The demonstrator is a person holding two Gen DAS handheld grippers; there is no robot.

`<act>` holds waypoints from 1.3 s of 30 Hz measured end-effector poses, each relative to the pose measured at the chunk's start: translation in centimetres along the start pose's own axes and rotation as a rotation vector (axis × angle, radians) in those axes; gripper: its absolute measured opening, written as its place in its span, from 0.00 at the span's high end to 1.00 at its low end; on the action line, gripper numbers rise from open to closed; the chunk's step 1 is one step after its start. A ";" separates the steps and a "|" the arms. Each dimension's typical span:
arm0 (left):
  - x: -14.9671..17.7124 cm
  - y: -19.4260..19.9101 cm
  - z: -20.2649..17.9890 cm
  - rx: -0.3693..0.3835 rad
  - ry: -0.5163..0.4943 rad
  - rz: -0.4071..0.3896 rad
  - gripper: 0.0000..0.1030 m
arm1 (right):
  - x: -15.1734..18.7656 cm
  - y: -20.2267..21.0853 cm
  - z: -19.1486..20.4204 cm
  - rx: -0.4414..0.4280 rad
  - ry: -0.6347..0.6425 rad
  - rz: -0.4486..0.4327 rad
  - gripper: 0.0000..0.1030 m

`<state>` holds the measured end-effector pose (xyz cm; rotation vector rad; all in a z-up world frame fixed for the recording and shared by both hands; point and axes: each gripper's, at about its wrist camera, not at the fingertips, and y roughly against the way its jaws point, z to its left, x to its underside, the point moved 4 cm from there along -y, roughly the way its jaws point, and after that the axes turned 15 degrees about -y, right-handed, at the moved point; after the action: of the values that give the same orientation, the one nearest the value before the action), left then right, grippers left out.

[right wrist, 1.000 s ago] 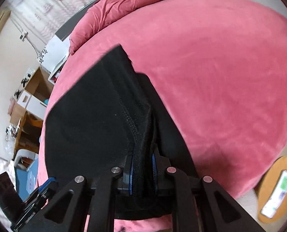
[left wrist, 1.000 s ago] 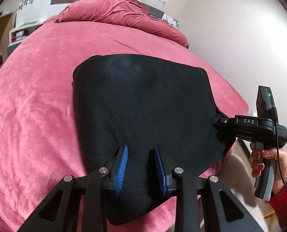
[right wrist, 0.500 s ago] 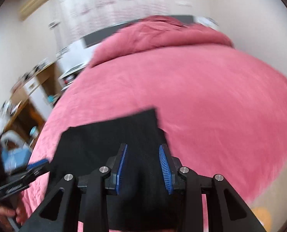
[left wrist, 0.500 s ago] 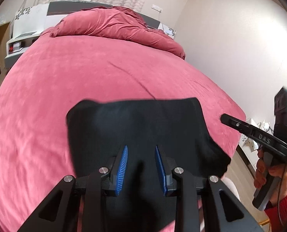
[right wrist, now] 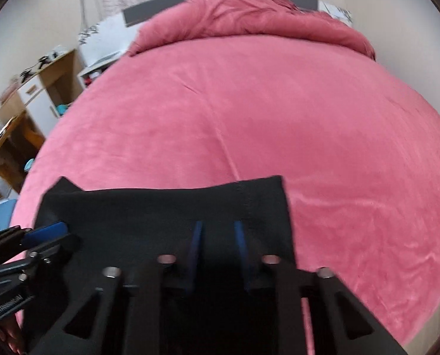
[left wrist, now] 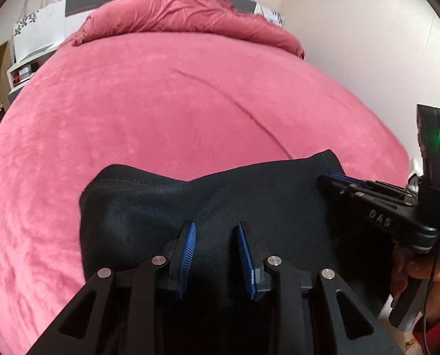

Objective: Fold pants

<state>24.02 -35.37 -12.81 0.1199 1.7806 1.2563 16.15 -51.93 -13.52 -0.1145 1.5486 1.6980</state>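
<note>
The black pants (left wrist: 220,201) lie folded into a compact rectangle on the pink bed (left wrist: 160,103) near its front edge; they also show in the right wrist view (right wrist: 160,207). My left gripper (left wrist: 217,245) is open, its blue pads apart above the pants' near part, holding nothing. My right gripper (right wrist: 218,242) is open and empty over the pants' right part. The right gripper also shows at the right of the left wrist view (left wrist: 338,180), and the left gripper at the left edge of the right wrist view (right wrist: 42,233).
A bunched pink duvet (left wrist: 190,14) lies at the head of the bed. A white shelf unit (left wrist: 30,47) and wooden furniture (right wrist: 42,88) stand to the left. A pale wall (left wrist: 368,44) runs along the right side.
The right gripper let go of the pants' edge and opened. Both grippers drew back toward the front of the bed; the pants now lie folded shorter.
</note>
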 end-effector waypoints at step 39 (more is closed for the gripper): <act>11.3 9.6 -5.4 -0.027 -0.101 -0.033 0.71 | 11.3 9.2 -4.1 -0.028 -0.028 0.037 0.82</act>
<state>9.87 -28.41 -12.03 0.1358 1.6721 1.2286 1.31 -49.07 -13.60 -0.0763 1.5150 1.7432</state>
